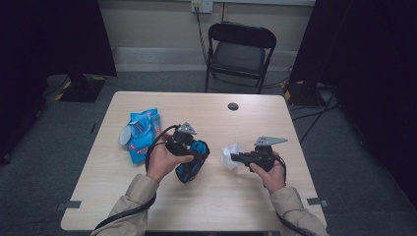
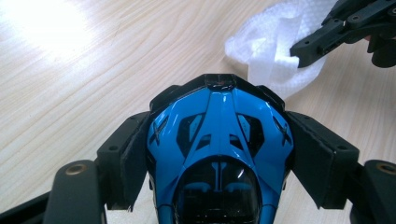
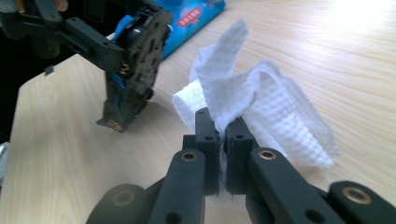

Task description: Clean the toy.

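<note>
My left gripper [image 1: 195,153] is shut on a blue and black toy car [image 1: 193,166] and holds it just over the table's middle. In the left gripper view the pads [image 2: 315,158] press both sides of the car [image 2: 219,149], whose nose points away. My right gripper [image 1: 235,157] is shut on a crumpled white wipe [image 1: 228,155] to the right of the car. In the right gripper view the jaws [image 3: 222,123] pinch the wipe [image 3: 275,107] while the car [image 3: 135,70] hangs tilted beyond it, a small gap between them.
A blue packet of wet wipes [image 1: 142,133] lies on the left part of the light wooden table [image 1: 216,206]. A cable hole [image 1: 233,106] sits near the far edge. A black folding chair [image 1: 239,51] stands behind the table.
</note>
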Available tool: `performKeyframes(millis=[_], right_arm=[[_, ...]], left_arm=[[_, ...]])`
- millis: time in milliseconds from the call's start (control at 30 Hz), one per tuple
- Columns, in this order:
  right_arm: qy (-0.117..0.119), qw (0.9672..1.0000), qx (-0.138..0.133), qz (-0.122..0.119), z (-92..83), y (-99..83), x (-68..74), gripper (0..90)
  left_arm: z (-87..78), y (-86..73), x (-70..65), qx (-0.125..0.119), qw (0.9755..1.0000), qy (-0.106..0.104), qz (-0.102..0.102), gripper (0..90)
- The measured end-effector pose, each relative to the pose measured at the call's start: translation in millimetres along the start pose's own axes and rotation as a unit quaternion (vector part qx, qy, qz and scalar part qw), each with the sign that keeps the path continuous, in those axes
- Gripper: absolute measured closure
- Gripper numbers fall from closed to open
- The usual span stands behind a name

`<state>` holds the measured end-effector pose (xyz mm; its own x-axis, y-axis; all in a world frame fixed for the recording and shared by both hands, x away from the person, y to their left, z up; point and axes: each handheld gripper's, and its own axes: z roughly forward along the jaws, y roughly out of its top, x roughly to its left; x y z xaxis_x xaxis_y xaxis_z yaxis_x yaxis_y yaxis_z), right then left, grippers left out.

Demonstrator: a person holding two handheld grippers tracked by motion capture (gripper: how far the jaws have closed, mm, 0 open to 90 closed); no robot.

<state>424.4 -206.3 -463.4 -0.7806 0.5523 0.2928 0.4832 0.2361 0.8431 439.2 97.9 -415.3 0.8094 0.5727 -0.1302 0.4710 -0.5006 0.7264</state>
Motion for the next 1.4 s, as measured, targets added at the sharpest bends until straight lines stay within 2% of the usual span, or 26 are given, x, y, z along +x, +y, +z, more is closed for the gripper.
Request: performKeyframes(millis=[167,533,733,867,1033,1167,1233,1400], right_arm=[[-0.009,0.9999,-0.001,0.007,-3.9,-3.6,-7.2,86.8],[-0.022,0.9997,-0.005,0.007,-9.3,-6.7,-12.1,86.5],[-0.033,0.9994,-0.007,0.008,-11.6,-8.3,-15.7,86.1],[-0.044,0.999,-0.007,0.007,-13.0,-10.0,-18.7,85.5],[-0.062,0.9981,-0.004,0.001,-15.1,-12.8,-22.2,83.7],[-0.073,0.9973,0.007,-0.004,-15.6,-15.6,-25.1,83.6],[-0.078,0.9969,0.007,-0.003,-15.8,-17.1,-26.7,82.8],[-0.088,0.996,0.012,-0.01,-15.3,-19.4,-28.2,82.2]], left_arm=[[2.7,1.9,1.3,0.002,1.0,0.005,0.001,26.2],[10.5,4.2,2.5,0.005,0.9999,0.01,0.005,26.2],[18.7,4.7,4.5,0.002,0.9999,0.013,-0.001,26.2],[23.5,4.8,4.4,0.014,0.9997,0.02,0.008,26.2],[38.1,-0.9,9.8,0.017,0.9997,0.017,0.001,26.2],[45.8,-5.7,13.6,0.033,0.9991,0.026,0.004,26.1],[49.1,-8.5,15.8,0.035,0.9989,0.03,-0.003,26.1],[55.3,-13.5,18.6,0.041,0.9986,0.034,-0.005,26.1]])
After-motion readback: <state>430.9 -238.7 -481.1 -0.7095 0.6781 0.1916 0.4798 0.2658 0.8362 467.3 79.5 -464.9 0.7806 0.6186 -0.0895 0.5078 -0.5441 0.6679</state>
